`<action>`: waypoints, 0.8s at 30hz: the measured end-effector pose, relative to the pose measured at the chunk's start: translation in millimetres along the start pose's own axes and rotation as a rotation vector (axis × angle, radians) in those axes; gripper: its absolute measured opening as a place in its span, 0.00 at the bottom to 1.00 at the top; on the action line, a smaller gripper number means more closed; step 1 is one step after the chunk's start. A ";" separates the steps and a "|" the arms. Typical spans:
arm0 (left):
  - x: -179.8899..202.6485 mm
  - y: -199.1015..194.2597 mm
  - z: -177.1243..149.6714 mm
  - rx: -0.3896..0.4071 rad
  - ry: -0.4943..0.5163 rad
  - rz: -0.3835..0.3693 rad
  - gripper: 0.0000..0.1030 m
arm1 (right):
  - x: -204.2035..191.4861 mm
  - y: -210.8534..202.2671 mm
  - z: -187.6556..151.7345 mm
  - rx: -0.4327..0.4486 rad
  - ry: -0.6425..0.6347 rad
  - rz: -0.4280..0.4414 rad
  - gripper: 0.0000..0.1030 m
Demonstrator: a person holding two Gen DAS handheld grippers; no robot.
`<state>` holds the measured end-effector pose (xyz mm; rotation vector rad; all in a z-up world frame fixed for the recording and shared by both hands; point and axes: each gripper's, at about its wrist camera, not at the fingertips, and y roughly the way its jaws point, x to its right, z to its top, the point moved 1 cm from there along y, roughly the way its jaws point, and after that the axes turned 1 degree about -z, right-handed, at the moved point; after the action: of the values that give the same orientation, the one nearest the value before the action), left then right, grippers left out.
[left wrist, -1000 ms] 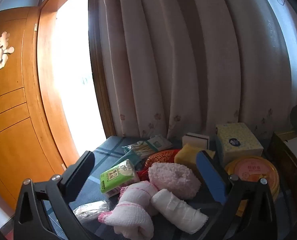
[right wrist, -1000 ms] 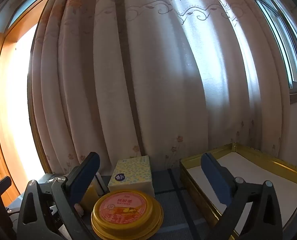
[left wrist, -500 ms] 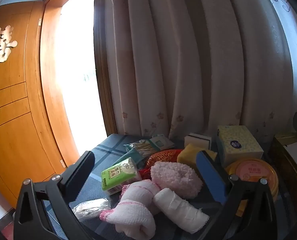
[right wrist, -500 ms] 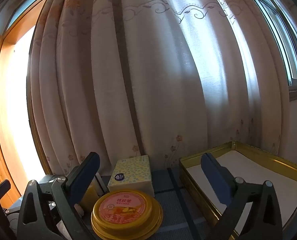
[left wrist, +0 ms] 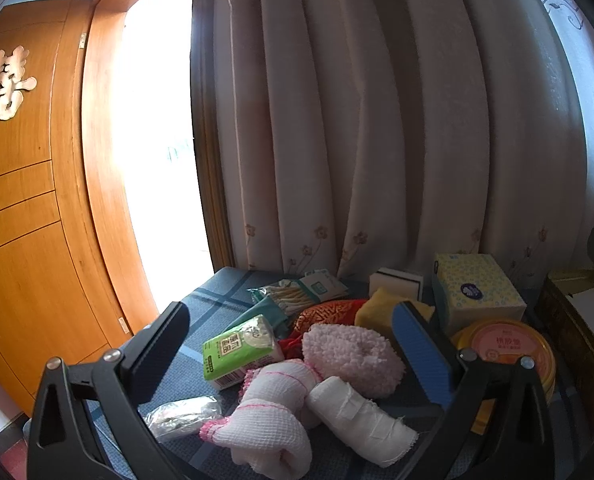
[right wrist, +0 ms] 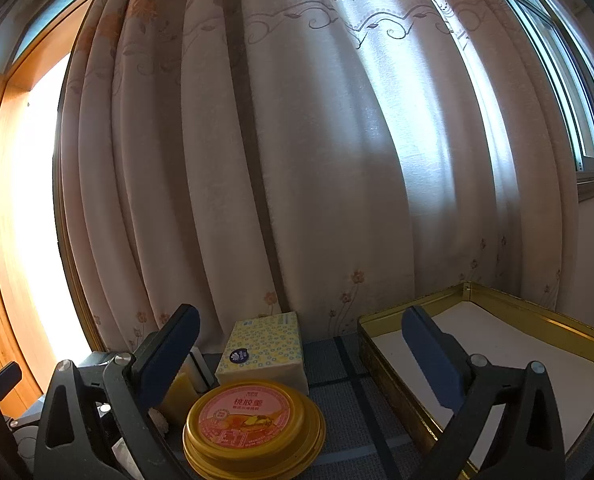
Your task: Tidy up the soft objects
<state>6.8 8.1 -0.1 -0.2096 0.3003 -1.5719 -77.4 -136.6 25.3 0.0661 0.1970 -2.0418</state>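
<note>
We hold our left hand-held gripper [left wrist: 287,346] released, its jaws wide apart and empty, above the near edge of a heap of soft things on the bench [left wrist: 213,300]. Our right hand-held gripper [right wrist: 301,350] is released and empty too, looking over a round gold tin [right wrist: 253,420] with the gold tray [right wrist: 537,316] to its right.

By our judgement the sorting has hardly begun. The tray shows only its bare white floor, nothing soft lies in it, and everything is crowded together on the left side of the bench, well apart from the tray.

Nearest the left jaws lie two rolls of white netted cloth with pink edging [left wrist: 273,420] and a white bandage roll [left wrist: 361,420], touching one another. Just behind sits a fluffy pink puff [left wrist: 351,354], and to its left a green pack of tissues [left wrist: 239,350]. A small clear packet [left wrist: 185,416] lies at the near left. Further back are a red and gold patterned pouch [left wrist: 329,312], a yellow sponge [left wrist: 377,312], a bag of cotton swabs [left wrist: 297,292], a white block with a dark band [left wrist: 395,282] and a yellow flowered tissue box [left wrist: 477,292], which stands just behind the tin. All of it looks light and squashy, except the tin.
</note>
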 end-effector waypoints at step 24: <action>2.1 -2.6 -5.3 -0.010 -0.004 -0.023 1.00 | -0.4 -0.1 0.3 -0.002 0.000 0.003 1.00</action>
<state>2.6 6.4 -4.4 -0.2240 0.3036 -1.5934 -77.3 -136.3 25.7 0.0653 0.1989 -2.0387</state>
